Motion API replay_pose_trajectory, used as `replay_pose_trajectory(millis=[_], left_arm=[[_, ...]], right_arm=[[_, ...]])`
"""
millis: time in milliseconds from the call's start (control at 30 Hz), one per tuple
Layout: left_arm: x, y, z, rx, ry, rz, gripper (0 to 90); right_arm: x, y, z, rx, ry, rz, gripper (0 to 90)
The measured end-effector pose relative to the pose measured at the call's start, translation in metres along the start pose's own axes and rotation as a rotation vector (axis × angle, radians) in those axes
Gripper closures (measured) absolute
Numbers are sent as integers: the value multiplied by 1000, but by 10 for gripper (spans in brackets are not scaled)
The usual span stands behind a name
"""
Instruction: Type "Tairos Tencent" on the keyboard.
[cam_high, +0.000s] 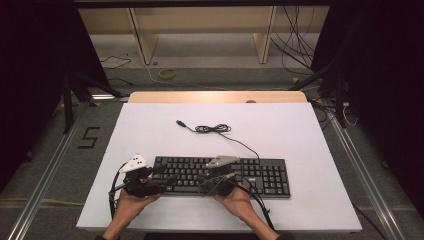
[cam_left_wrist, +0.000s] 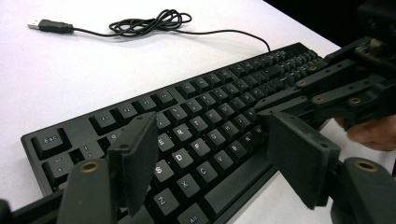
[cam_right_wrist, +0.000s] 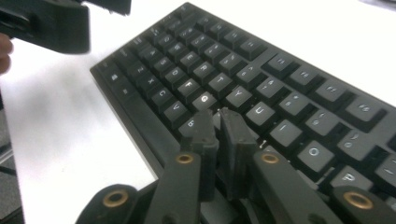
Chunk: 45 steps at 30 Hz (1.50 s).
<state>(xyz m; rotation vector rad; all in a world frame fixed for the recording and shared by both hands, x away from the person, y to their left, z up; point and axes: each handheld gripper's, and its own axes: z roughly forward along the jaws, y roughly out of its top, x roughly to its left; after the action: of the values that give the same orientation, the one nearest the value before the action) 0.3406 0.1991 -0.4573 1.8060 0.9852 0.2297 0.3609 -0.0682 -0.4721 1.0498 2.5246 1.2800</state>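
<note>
I saw a black keyboard (cam_high: 222, 176) with its cable (cam_high: 215, 129) loose on the white desk (cam_high: 280, 125). The left gripper (cam_left_wrist: 219, 154) stood wide open over the keys. The right gripper (cam_right_wrist: 218, 122) was nearly closed, holding nothing; shelving (cam_high: 200, 30) stood behind.

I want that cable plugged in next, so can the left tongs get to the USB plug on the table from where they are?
Probably yes. The left tongs stand open over the keyboard, and the USB plug lies beyond it on bare white table. Nothing stands between; they'd only need to reach across the keys.
</note>
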Motion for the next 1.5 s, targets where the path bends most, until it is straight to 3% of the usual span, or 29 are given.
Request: replay_pose_trajectory(millis=[333,667,1067,1500], left_arm=[[-1,6,5,27,13,13,330],[-1,16,22,85,22,23,384],[-4,24,43,176,15,45,593],[-6,27,62,252,26,109,836]], right_arm=[[-8,-8,-21,-32,7,29,714],[-16,-20,-48,-73,10,40,488],[-20,-30,-70,-115,-5,34,411],[-23,-37,-81,-125,-25,32,371]])
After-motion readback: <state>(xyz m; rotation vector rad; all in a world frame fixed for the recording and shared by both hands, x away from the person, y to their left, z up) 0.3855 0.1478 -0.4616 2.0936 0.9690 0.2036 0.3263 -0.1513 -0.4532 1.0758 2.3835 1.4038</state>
